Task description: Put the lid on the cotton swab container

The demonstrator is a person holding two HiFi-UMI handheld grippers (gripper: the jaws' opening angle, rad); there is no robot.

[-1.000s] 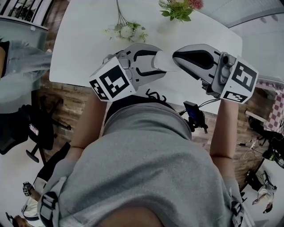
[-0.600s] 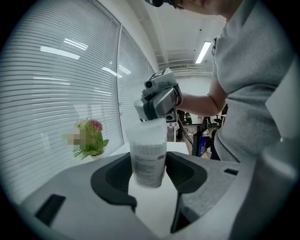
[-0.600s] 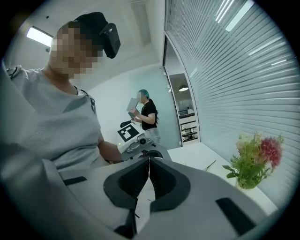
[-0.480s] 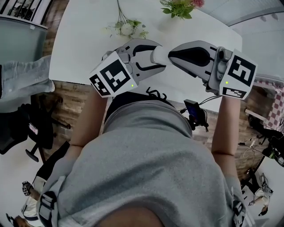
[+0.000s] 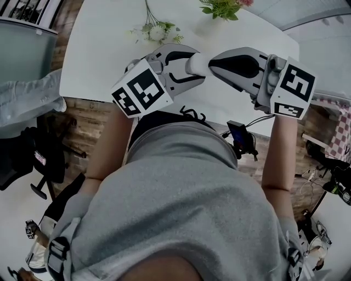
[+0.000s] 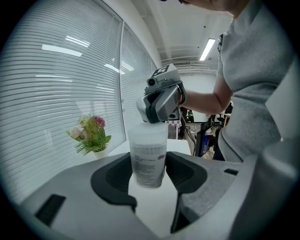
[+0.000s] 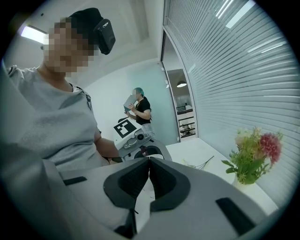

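Observation:
The cotton swab container [image 5: 198, 63], a translucent white cylinder with a printed label [image 6: 148, 158], hangs above the white table [image 5: 98, 60]. My left gripper [image 5: 192, 66] is shut on its sides; in the left gripper view the jaws [image 6: 149, 172] press on its lower half. A whitish lid [image 6: 149, 129] sits on its top. My right gripper [image 5: 211, 60] meets that top end [image 6: 157, 117]. In the right gripper view its fingertips [image 7: 149, 163] touch each other, shut, with nothing seen between them. The container itself is hidden there.
A small vase of pink and white flowers [image 5: 222, 8] stands at the table's far edge [image 7: 253, 157]. A loose flower sprig [image 5: 156, 33] lies on the table. A black chair [image 5: 33, 159] is on the floor to the left. A person [image 7: 139, 110] stands in the background.
Both grippers and the container have drifted a little farther out over the table. The right gripper's tips have stayed at the container's top end.

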